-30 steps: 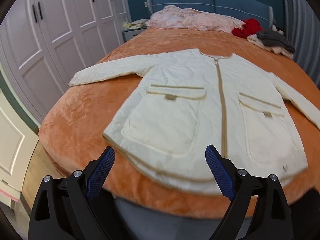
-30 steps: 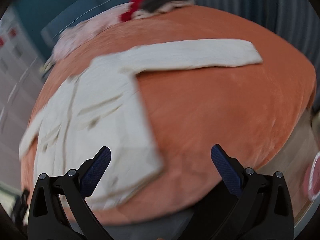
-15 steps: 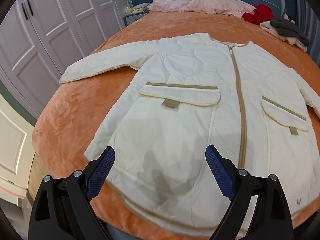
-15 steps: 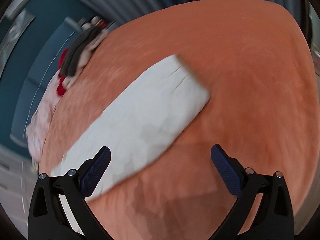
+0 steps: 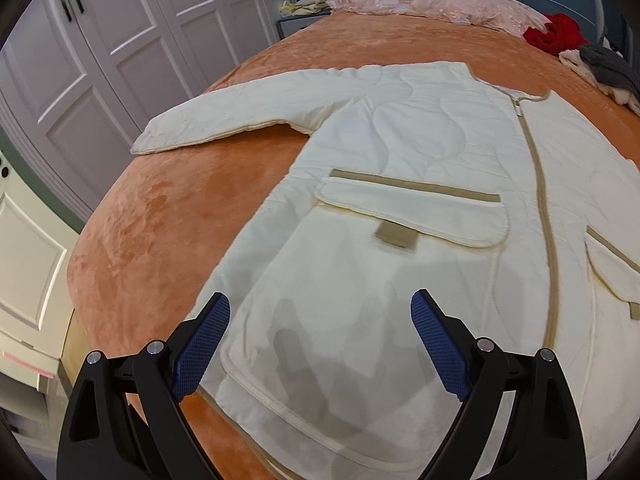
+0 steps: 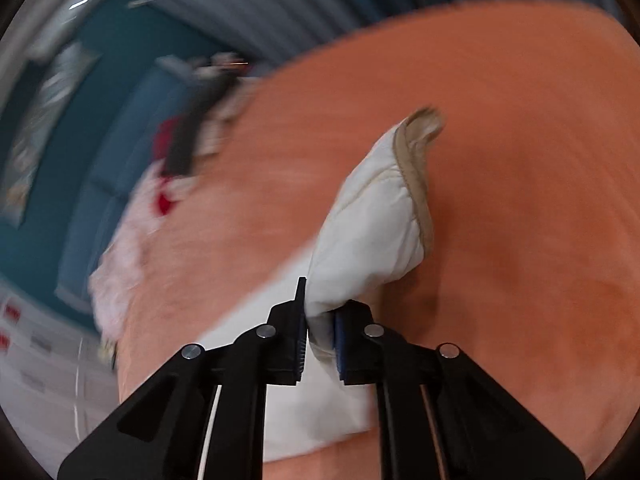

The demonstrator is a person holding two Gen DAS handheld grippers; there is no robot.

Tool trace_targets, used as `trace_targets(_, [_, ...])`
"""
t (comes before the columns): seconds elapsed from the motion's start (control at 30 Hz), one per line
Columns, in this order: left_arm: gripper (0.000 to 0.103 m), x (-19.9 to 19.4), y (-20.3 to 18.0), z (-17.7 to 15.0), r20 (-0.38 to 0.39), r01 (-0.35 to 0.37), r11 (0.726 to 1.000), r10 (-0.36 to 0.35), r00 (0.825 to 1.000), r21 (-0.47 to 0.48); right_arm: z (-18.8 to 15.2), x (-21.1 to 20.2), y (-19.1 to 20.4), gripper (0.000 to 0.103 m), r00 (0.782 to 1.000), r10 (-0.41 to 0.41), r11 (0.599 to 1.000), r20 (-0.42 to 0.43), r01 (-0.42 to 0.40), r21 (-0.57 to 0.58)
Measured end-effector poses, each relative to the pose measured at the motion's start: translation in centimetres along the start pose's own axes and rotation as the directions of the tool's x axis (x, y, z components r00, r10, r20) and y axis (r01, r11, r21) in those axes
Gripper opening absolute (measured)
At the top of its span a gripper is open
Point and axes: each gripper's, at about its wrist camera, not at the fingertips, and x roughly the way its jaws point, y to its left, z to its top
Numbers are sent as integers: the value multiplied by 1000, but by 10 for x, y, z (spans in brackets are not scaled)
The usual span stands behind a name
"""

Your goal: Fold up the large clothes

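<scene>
Cream quilted jacket (image 5: 400, 168) laid flat, front up and zipped, on the orange bedspread (image 5: 168, 216) of a bed, so that its outline is readable and each part can be folded over the body in turn. One sleeve (image 5: 248, 116) lies stretched out sideways toward the white wardrobe doors (image 5: 120, 40), apart from the hem. The left gripper (image 5: 320, 344) hovers above the lower hem near the flapped pocket (image 5: 412, 212), its jaws wide apart with nothing between them; its shadow falls on the fabric, which suggests it is close and poised to take the hem or side edge. The right gripper (image 6: 320, 336) has just been closing, and its jaws now pinch the cuff end of the other sleeve (image 6: 380, 224), whose tan-bound opening (image 6: 416, 148) stands lifted off the bedspread. The grip at the sleeve's end probably serves to carry the whole sleeve inward across the jacket's body. Other garments (image 5: 440, 0) are heaped at the bed's head, well apart from the jacket.
</scene>
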Motion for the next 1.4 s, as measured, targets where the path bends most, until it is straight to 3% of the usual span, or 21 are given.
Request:
trace_targets(0.07, [89, 4, 9, 2, -3, -7, 1000, 7, 1000, -19, -12, -9, 65, 10, 995, 102, 984, 0, -101, -147])
trace_targets(0.17, [89, 9, 20, 3, -11, -13, 999, 12, 1000, -47, -50, -22, 164, 10, 969, 243, 900, -54, -246, -359])
trace_targets(0.23, [89, 12, 30, 4, -14, -14, 997, 13, 1000, -70, -98, -28, 236, 10, 929, 339, 796, -149, -367, -481])
trace_targets(0.33, [89, 15, 42, 5, -16, -9, 995, 7, 1000, -99, -174, -29, 307, 10, 871, 395, 654, -291, -490, -577])
trace_targets(0.47, [89, 19, 57, 9, -14, 4, 993, -6, 1000, -122, -286, -17, 361, 13, 827, 343, 491, -446, -562, -665])
trace_targets(0.57, [89, 20, 64, 16, -1, 39, 991, -39, 999, -127, -354, -3, 373, 20, 797, 273, 426, -539, -602, -676])
trace_targets(0.63, [90, 22, 65, 22, -1, 72, 989, -73, 997, -130, -384, 3, 373, 46, 787, 236, 393, -569, -613, -685])
trace_targets(0.73, [89, 23, 65, 35, 7, 158, 975, -159, 987, -155, -414, -11, 358, 52, 775, 213, 358, -595, -628, -690])
trace_targets(0.8, [89, 26, 59, 47, 10, 224, 959, -226, 974, -176, -414, -13, 351, 55, 776, 215, 377, -593, -626, -683])
trace_targets(0.87, [90, 29, 48, 60, 15, 288, 938, -290, 957, -192, -401, -15, 334, 56, 792, 221, 437, -569, -602, -669])
trace_targets(0.93, [90, 37, 33, 72, 5, 349, 914, -356, 934, -205, -371, -11, 306, 58, 822, 212, 531, -528, -551, -644])
trace_targets(1.0, [90, 47, 15, 84, -4, 421, 878, -433, 901, -227, -343, 3, 285, 58, 850, 190, 621, -492, -492, -610])
trace_targets(1.1, [90, 71, -16, 98, -34, 478, 836, -505, 863, -270, -300, 16, 243, 59, 890, 144, 743, -434, -386, -546])
trace_targets(1.2, [89, 92, -34, 102, -67, 493, 805, -541, 838, -330, -263, 27, 197, 60, 909, 123, 843, -398, -307, -441])
trace_targets(1.23, [87, 95, -36, 103, -65, 480, 808, -530, 845, -342, -253, 33, 186, 60, 910, 123, 871, -395, -290, -396])
trace_targets(1.3, [67, 95, -38, 105, -47, 480, 807, -525, 850, -343, -239, 47, 163, 60, 907, 130, 916, -401, -264, -301])
trace_targets(1.33, [46, 96, -41, 108, -57, 491, 805, -537, 842, -333, -232, 56, 152, 60, 906, 135, 937, -402, -248, -246])
trace_targets(1.37, [26, 95, -44, 111, -66, 482, 816, -526, 848, -320, -229, 62, 147, 60, 904, 145, 945, -403, -248, -215])
trace_targets(1.4, [15, 94, -44, 114, -59, 479, 822, -519, 853, -309, -225, 68, 143, 56, 902, 165, 952, -399, -252, -175])
